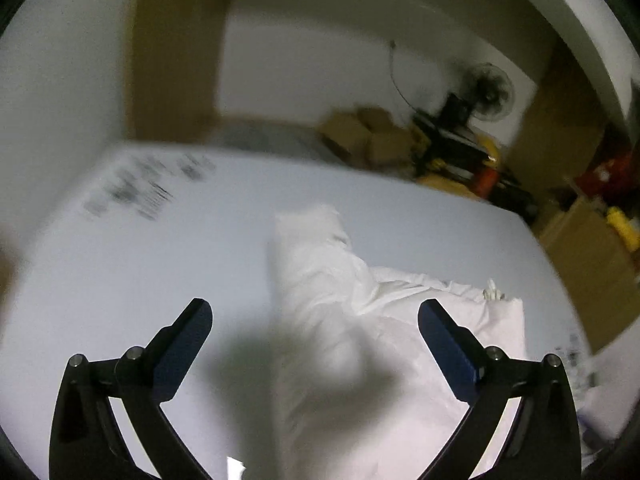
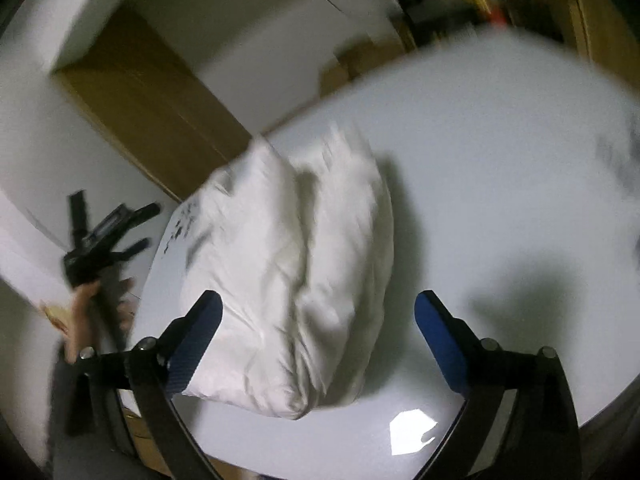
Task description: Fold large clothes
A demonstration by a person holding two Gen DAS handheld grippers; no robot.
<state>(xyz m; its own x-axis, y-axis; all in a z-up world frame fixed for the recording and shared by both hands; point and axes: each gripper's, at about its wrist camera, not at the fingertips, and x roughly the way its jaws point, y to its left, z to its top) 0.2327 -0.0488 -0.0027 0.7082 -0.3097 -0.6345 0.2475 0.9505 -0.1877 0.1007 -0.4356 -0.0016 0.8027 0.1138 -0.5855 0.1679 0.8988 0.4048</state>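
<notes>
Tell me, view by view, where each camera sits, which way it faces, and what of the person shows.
Left wrist: on the left gripper, angled down over the white table at the folded white garment; its open jaws show, nothing between them.
Right wrist: on the right gripper, angled down at the garment from another side; its open jaws, the person's left hand and the left gripper show.
Shared: garment and table.
</notes>
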